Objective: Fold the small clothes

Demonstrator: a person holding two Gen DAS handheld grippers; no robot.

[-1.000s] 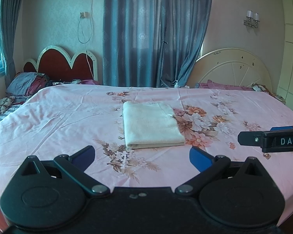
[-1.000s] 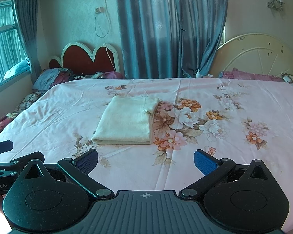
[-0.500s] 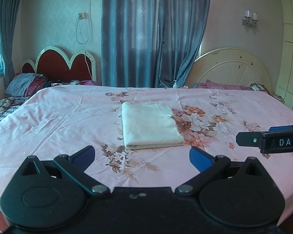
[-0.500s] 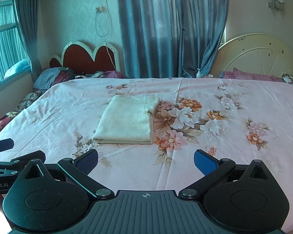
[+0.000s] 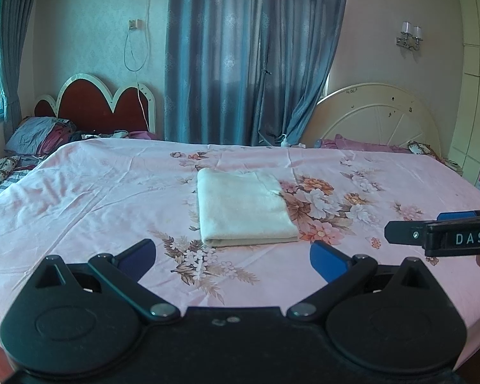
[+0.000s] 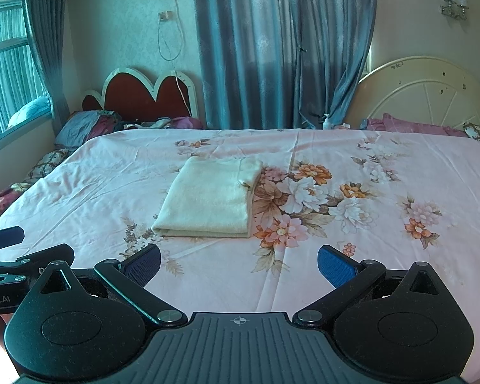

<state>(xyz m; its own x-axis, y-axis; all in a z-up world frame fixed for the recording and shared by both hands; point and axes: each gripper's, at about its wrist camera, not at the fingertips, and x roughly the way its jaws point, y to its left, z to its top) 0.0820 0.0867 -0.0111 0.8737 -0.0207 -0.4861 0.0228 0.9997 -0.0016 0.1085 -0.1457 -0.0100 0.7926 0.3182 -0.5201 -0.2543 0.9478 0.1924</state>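
1. The left hand-held gripper point(image 5: 229, 252) hangs over the near edge of the bed point(image 5: 80, 198), its blue-padded fingers spread wide and grasping nothing; it sits back from the cloth, so it appears to be waiting, not working.
2. The folded cream garment point(image 5: 243, 208) lies flat at the middle of the floral sheet, well apart from both tools. Its thick folded edge faces the cameras and its layers sit squared, which suggests the fold is finished and it was left in the open centre to lie undisturbed.
3. The right hand-held gripper point(image 6: 238, 264) is likewise released and empty, level with its partner, just beside it. Both point at the garment, probably to keep it in view.
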